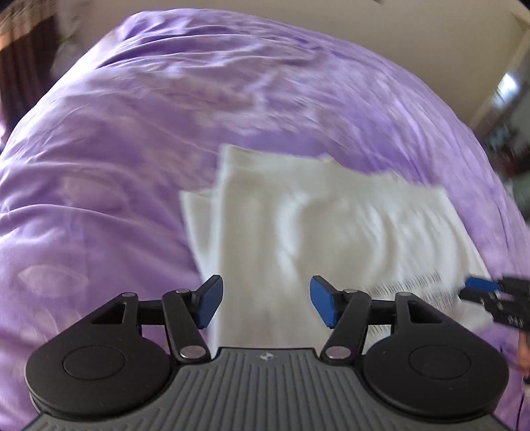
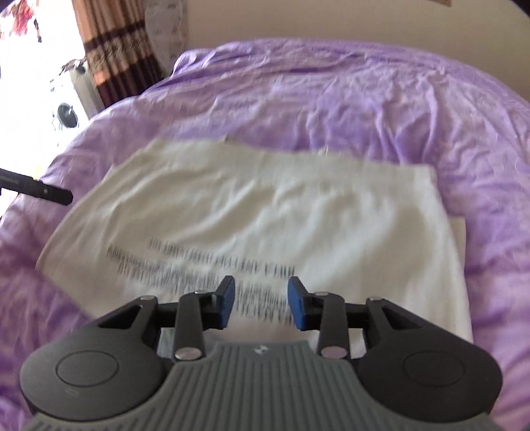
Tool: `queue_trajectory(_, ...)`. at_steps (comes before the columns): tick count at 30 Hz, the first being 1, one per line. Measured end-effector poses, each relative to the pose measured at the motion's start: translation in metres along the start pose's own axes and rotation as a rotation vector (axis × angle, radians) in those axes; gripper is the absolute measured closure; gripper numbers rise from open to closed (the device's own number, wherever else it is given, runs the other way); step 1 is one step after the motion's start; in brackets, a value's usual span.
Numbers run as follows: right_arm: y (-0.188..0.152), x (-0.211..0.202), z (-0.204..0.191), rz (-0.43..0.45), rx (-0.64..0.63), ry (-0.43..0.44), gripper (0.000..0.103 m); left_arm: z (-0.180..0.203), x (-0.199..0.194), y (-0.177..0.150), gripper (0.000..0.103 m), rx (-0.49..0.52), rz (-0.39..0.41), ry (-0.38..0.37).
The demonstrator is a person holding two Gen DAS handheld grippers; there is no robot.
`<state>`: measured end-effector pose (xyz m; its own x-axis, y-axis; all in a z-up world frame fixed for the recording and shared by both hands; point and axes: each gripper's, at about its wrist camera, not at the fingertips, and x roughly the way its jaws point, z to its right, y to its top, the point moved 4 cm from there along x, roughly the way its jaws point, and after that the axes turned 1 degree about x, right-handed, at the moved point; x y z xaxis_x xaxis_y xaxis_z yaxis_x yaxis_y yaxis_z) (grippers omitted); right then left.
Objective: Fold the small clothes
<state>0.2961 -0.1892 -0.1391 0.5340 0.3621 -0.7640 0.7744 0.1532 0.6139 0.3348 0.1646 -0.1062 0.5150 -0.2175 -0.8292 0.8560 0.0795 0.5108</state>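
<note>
A white garment with black printed text lies folded flat on a purple bedspread. It also shows in the right wrist view. My left gripper is open and empty, just above the garment's near edge. My right gripper is open and empty, over the printed text near the garment's near edge. The right gripper's blue fingertips show at the right edge of the left wrist view. Part of the left gripper shows at the left of the right wrist view. Both views are blurred by motion.
The purple bedspread is wrinkled all round the garment. A patterned curtain and a bright window stand beyond the bed's far left. A pale wall lies behind the bed.
</note>
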Motion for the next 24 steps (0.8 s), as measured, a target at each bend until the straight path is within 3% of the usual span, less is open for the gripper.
queue_trajectory(4, 0.018, 0.018, -0.001, 0.037, 0.022, 0.019, 0.071, -0.031, 0.027, 0.010, 0.028, -0.143, 0.016, -0.021)
queue_trajectory(9, 0.035, 0.047, 0.001, 0.039, 0.031, 0.011, 0.072, -0.058, 0.054, 0.015, 0.028, -0.241, -0.022, -0.070)
queue_trajectory(10, 0.038, 0.053, 0.002, 0.038, 0.032, 0.011, 0.073, -0.064, 0.061, 0.014, 0.028, -0.266, -0.035, -0.077)
queue_trajectory(12, 0.044, 0.065, 0.004, 0.034, 0.035, 0.014, 0.087, -0.073, 0.069, 0.014, 0.030, -0.305, -0.036, -0.102)
queue_trajectory(15, 0.051, 0.083, 0.004, 0.019, 0.033, 0.025, 0.094, -0.083, 0.075, 0.018, 0.033, -0.347, -0.007, -0.161)
queue_trajectory(21, 0.051, 0.107, 0.005, 0.005, 0.036, 0.032, 0.093, -0.088, 0.086, 0.018, 0.063, -0.351, -0.005, -0.203)
queue_trajectory(24, 0.050, 0.114, 0.007, -0.004, 0.028, 0.026, 0.095, -0.088, 0.083, 0.019, 0.090, -0.360, 0.006, -0.211)
